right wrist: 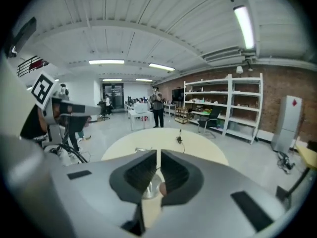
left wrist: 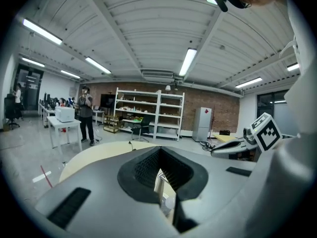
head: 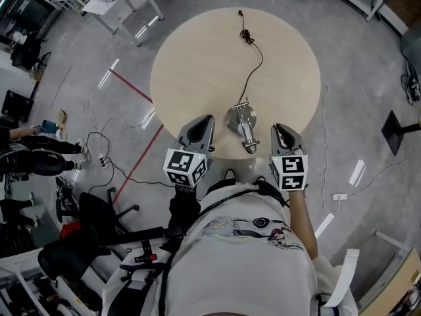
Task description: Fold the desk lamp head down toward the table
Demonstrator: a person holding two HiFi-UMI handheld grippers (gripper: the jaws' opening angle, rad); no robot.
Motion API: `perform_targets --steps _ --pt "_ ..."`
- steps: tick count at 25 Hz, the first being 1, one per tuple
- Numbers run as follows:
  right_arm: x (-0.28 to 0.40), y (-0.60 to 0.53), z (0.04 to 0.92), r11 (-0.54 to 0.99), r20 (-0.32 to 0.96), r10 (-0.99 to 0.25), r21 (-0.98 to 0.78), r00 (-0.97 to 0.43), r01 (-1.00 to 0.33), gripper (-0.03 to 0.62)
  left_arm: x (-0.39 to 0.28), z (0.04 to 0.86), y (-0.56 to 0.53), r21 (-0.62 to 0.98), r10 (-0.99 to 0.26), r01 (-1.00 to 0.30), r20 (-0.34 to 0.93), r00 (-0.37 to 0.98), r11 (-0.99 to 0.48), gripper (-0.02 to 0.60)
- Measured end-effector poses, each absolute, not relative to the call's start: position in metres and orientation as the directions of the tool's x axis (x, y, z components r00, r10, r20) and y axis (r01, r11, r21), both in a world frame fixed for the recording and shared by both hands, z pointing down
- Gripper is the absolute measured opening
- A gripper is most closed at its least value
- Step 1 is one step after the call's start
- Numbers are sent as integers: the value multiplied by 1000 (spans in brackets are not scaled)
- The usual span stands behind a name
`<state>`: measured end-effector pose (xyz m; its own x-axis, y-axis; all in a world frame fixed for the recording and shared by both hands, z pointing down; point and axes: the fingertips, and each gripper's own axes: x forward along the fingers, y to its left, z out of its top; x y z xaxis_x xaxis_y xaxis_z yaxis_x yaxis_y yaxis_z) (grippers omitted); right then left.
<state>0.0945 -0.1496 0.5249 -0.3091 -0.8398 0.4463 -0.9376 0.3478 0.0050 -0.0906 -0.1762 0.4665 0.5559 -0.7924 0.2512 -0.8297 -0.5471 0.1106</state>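
A chrome desk lamp stands near the front edge of the round beige table (head: 197, 58). Its round base (head: 237, 118) lies between my two grippers, and its head (head: 248, 141) points toward me. Its black cable (head: 253, 64) runs across the table to the far edge. My left gripper (head: 209, 119) hovers just left of the lamp, jaws together and empty. A sliver of the lamp (left wrist: 159, 185) shows below its closed tips (left wrist: 159, 150). My right gripper (head: 281, 129) hangs just right of the lamp, with only a thin slit between its pads (right wrist: 157, 155) and nothing in it.
Loose cables (head: 99, 150) and a black chair (head: 85, 209) lie on the floor at the left. A black stand base (head: 399, 131) sits at the right. White shelving (left wrist: 148, 110) and a person (left wrist: 86, 114) beside a white table stand far off.
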Motion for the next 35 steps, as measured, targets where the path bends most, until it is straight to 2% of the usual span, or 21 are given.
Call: perform_targets --steps 2,6,13,35 --pt "100 -156 499 315 396 -868 -29 -300 -949 6 -88 454 -180 97 -798 -828 223 559 -553 -1" --pt "103 -157 459 307 314 -897 -66 -312 -949 6 -87 434 -182 75 -809 -829 188 557 -554 -1" --pt "112 -158 424 285 241 -924 -80 -296 -955 6 -100 423 -183 61 -839 -856 176 515 -513 0" --pt "112 -156 414 296 224 -928 -44 -298 -954 5 -106 419 -184 73 -860 -874 155 486 -481 0"
